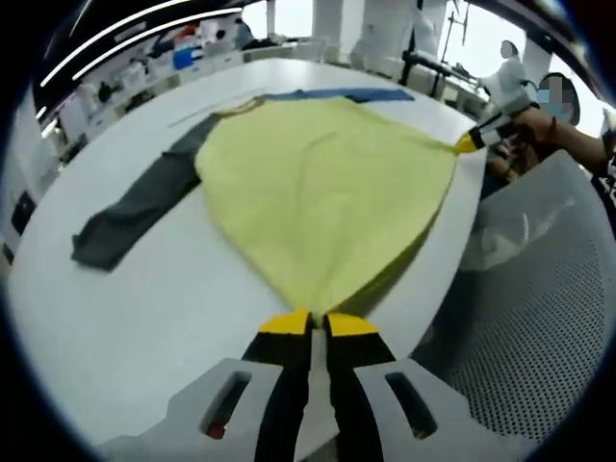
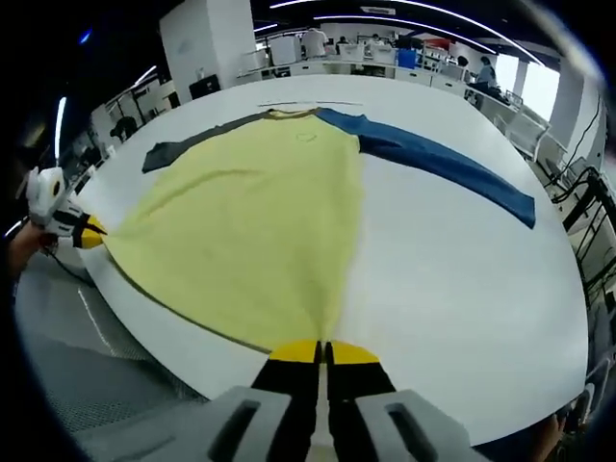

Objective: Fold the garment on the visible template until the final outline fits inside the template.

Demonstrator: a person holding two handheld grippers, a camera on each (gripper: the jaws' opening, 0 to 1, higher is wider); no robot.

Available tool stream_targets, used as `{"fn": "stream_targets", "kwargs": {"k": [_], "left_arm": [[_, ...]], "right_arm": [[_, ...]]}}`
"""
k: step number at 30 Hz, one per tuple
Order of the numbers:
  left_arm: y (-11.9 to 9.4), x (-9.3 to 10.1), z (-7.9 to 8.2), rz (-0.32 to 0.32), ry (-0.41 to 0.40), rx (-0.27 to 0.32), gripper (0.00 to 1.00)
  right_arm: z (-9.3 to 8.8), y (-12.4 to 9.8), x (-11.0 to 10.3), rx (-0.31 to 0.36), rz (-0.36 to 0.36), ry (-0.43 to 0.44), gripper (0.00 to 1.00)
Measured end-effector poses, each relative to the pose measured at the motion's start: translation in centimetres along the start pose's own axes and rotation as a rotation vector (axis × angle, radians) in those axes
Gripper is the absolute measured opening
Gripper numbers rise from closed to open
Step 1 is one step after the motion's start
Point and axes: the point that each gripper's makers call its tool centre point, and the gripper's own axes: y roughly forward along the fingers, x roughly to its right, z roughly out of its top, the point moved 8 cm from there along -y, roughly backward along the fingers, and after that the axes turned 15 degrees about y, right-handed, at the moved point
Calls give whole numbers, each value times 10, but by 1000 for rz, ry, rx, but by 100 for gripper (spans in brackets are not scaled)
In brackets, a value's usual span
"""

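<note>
A: Where does the fold stand?

B: Early, I'd judge. The garment lies spread across the middle of the white desk, yellow body flat, grey sleeve stretched toward the left of the left gripper view, blue sleeve running to the right of the right gripper view. No fold is finished that I can see.

A: And the grippers?

B: Left gripper, bottom centre, has its jaws closed on one hem corner. Right gripper is likewise clamped on the other corner, near the desk edge. The hem looks pulled taut between them.

A: The template?

B: I can't make out its outline. Both sleeves and the body remain to be folded in.
</note>
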Motion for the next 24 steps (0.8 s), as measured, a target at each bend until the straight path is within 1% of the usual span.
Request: {"fn": "stream_targets", "kwargs": {"k": [2,5,7,11,13,14,15,18,21,23,24], "left_arm": [[-1,1,-2,-2,-8,-1,4],[-4,4,-5,-11,-15,-26,6],[-6,4,-9,-6,-22,-36,6],[-9,2,-14,-4,-63,-38,10],[-11,1,-14,-1,-85,-22,13],[-12,2,-12,1,-106,13,15],[-13,1,-11,4,-122,23,17],[-15,1,-9,8,-144,47,24],[-17,1,-4,10,-233,115,31],[-20,-1,-4,19,-237,126,36],[-22,-3,-3,34,-248,139,39]], "right_arm": [[0,0,0,-2,1,3,0],[0,0,0,-4,2,10,0],[-1,0,1,-5,1,16,0],[-2,1,1,-10,-2,26,0],[-3,1,2,-10,-7,28,0],[-4,1,2,-10,-5,30,0],[-4,1,2,-6,0,36,0],[-6,0,2,-6,2,44,5],[-6,-4,1,4,1,38,9],[-5,-6,2,15,1,45,18],[-3,-8,1,28,6,52,23]]}}
